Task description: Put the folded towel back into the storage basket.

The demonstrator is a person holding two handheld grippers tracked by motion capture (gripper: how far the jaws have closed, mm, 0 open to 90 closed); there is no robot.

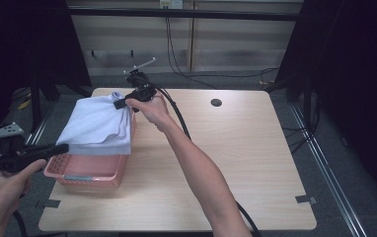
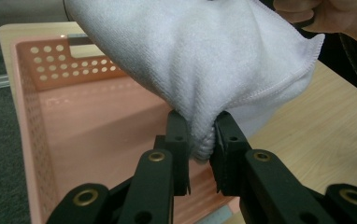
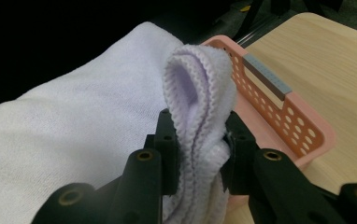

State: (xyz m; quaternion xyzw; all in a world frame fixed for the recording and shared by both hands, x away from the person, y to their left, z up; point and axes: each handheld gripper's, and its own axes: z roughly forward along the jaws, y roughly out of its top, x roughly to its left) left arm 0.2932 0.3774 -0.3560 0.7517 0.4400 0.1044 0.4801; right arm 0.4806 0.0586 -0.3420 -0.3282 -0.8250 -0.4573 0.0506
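Now each tool, left (image 2: 200, 140) and right (image 3: 197, 140), clamps a towel (image 1: 97, 126) edge above the basket (image 1: 85, 173)

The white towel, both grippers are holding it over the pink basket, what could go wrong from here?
1. The left gripper pinches only a small fold of the white towel, so that end might slip out.
2. The towel droops onto the pink basket rim, so pulling it sideways could drag or tip the basket.
3. The basket sits near the table edge and could be nudged off.
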